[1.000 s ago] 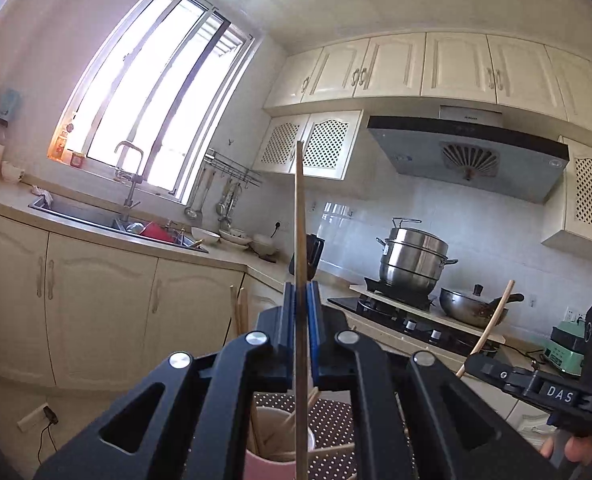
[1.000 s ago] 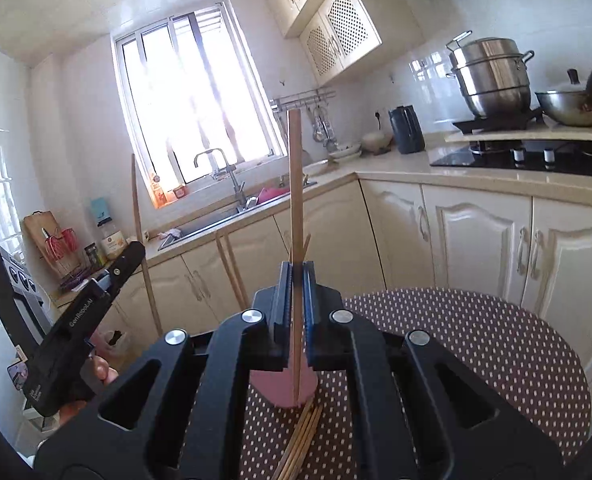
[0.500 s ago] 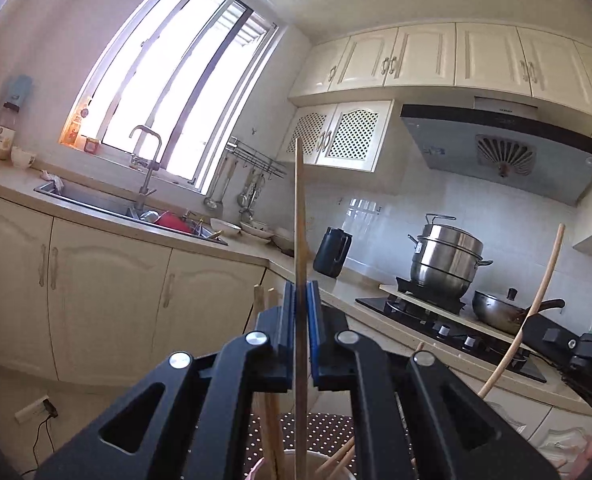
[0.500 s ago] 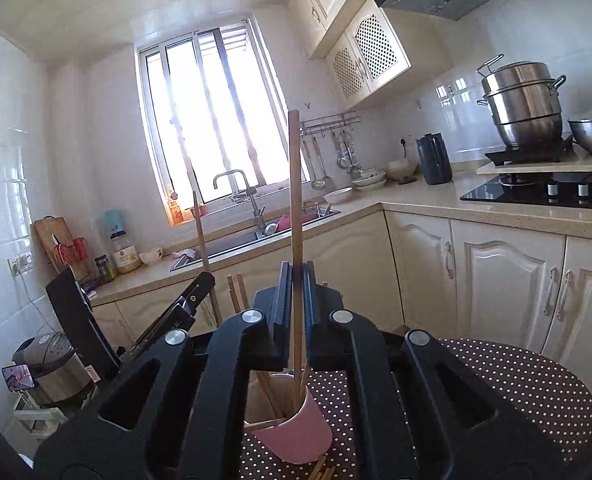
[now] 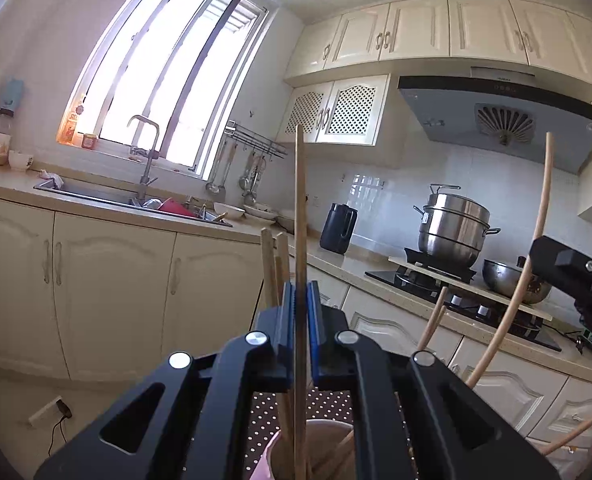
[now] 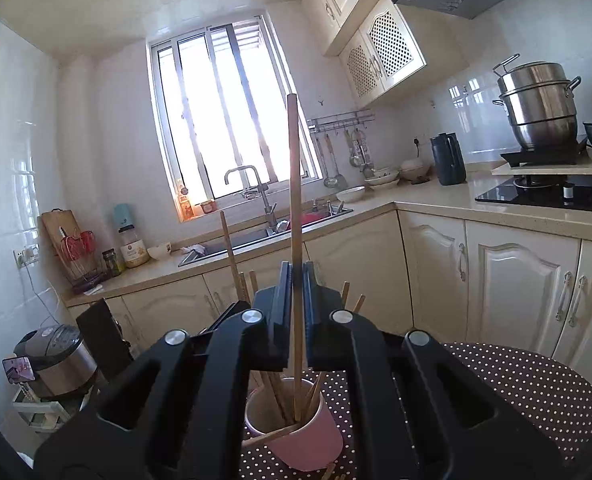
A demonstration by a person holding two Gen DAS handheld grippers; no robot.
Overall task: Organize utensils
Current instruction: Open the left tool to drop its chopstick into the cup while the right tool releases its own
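Note:
My left gripper (image 5: 300,292) is shut on a wooden chopstick (image 5: 300,208) held upright, its lower end inside the pink cup (image 5: 273,456) just below. My right gripper (image 6: 296,276) is shut on another wooden chopstick (image 6: 293,184), also upright, its tip down in the same pink cup (image 6: 308,444). The cup stands on a brown polka-dot table (image 6: 528,384) and holds several more chopsticks (image 6: 275,392). The right gripper's body (image 5: 576,276) and its curved-looking chopstick (image 5: 536,240) show at the right of the left wrist view.
Cream kitchen cabinets (image 6: 516,280) and a countertop with sink (image 5: 135,196), black kettle (image 6: 448,160), steel steamer pot (image 5: 452,224) and hob ring the table. A rice cooker (image 6: 55,356) stands low at left. One chopstick (image 6: 267,436) lies across the cup's rim.
Both grippers have come down over the pink cup, each still holding its chopstick. The chopstick tips now reach into the cup, and the cup sits closer below the right gripper.

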